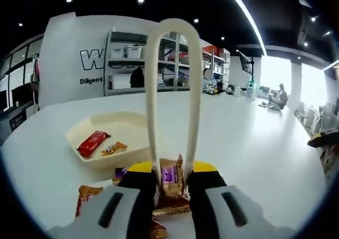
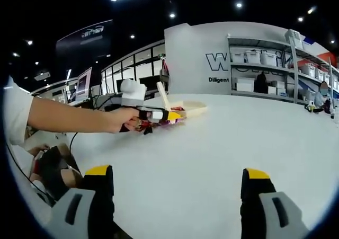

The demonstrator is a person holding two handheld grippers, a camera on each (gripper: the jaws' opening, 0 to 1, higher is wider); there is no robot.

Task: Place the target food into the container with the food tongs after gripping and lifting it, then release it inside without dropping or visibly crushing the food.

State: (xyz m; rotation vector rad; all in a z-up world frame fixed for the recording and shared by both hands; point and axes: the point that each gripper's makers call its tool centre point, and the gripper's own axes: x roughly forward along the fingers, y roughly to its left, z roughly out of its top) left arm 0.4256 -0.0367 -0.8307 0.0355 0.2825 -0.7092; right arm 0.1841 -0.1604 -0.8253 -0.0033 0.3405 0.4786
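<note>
My left gripper (image 1: 172, 182) is shut on cream food tongs (image 1: 172, 24), whose looped end rises away from the jaws. A brown snack packet with a purple label (image 1: 170, 176) sits between the two tong arms just at the jaws. A cream tray (image 1: 132, 123) lies ahead to the left, holding a red packet (image 1: 93, 142) and a small orange packet (image 1: 114, 148). In the right gripper view a hand holds the left gripper (image 2: 159, 115) beside the tray (image 2: 195, 109), the tongs (image 2: 163, 95) sticking up. My right gripper (image 2: 175, 182) is open over bare table.
More loose packets lie under the left gripper: an orange-brown one (image 1: 86, 194) and a purple one (image 1: 121, 171). The white table (image 1: 254, 143) stretches far to the right. Shelving (image 1: 132, 64) stands behind it. A person's sleeve (image 2: 16, 112) and cables (image 2: 74, 138) lie at the left.
</note>
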